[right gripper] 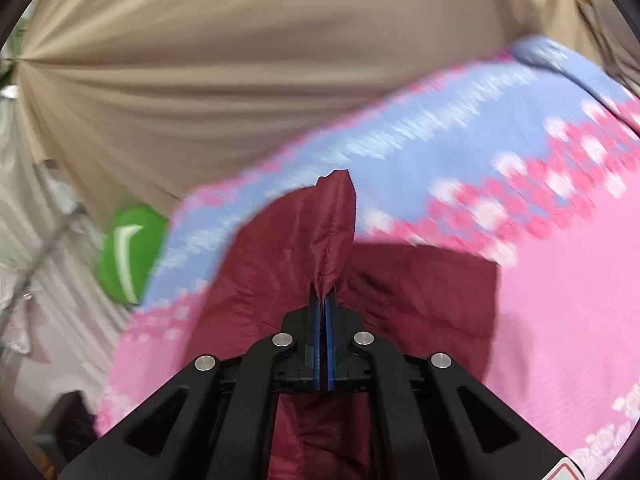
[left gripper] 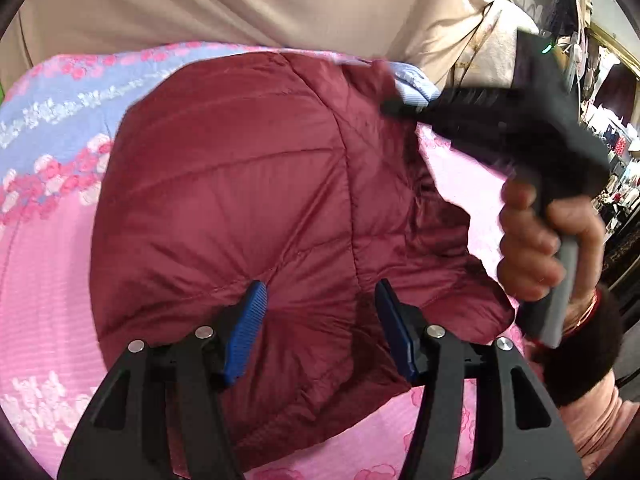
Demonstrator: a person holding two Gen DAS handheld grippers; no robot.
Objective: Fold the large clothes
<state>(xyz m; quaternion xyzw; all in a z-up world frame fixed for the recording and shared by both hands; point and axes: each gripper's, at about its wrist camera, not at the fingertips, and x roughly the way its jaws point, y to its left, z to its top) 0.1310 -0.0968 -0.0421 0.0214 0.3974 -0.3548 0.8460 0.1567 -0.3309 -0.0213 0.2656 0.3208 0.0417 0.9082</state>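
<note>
jacket [left gripper: 248, 200] – long axis toward curtain [left gripper: 240, 0]

Left hand-held gripper [left gripper: 320, 300] agape — right hand-held gripper [right gripper: 324, 300] clamped.

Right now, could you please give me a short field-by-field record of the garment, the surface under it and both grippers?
garment: maroon quilted jacket, lying bunched on the bed
surface: pink and blue floral bedspread
left gripper: jaws open, blue pads apart over the jacket's near part, not pinching
right gripper: shut on a pinched fold of the jacket, which sticks up past the tips
right hand: wrapped around the grey handle of its gripper
backdrop: beige curtain behind the bed
other: green object beyond the bed's edge, too blurred to name
</note>
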